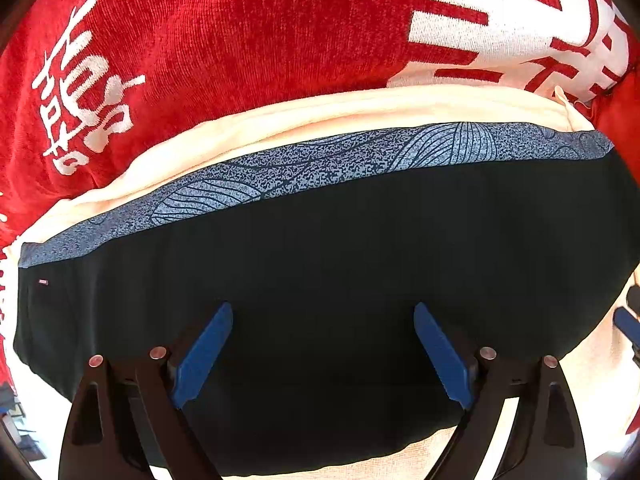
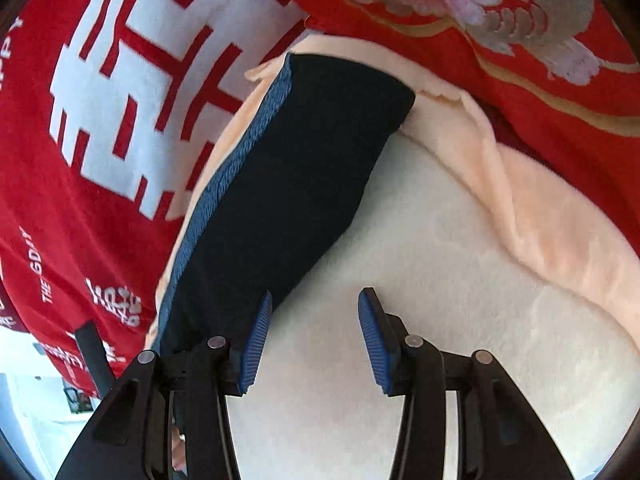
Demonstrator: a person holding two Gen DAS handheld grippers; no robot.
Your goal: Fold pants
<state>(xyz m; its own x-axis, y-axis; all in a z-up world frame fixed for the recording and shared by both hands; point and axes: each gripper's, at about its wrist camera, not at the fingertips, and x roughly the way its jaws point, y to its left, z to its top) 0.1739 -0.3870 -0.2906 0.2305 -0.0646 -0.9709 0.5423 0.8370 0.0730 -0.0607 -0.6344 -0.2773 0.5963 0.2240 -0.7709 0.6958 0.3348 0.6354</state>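
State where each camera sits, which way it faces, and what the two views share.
Left wrist: rides the left gripper, looking down onto the black pants; both blue fingers show, spread.
Right wrist: rides the right gripper, over the cream blanket; fingers open.
Shared: pants, cream blanket, red blanket.

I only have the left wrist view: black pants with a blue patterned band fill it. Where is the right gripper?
Observer: The right gripper hangs open over the cream blanket, its left finger by the edge of the pants.
Operator: What lies past the pants' far end?
Observer: A red quilt with embroidered flowers, beyond the peach blanket edge.
Operator: Is the pants' right side folded straight?
Observer: It runs as one fairly straight edge; the pants form a long narrow strip.
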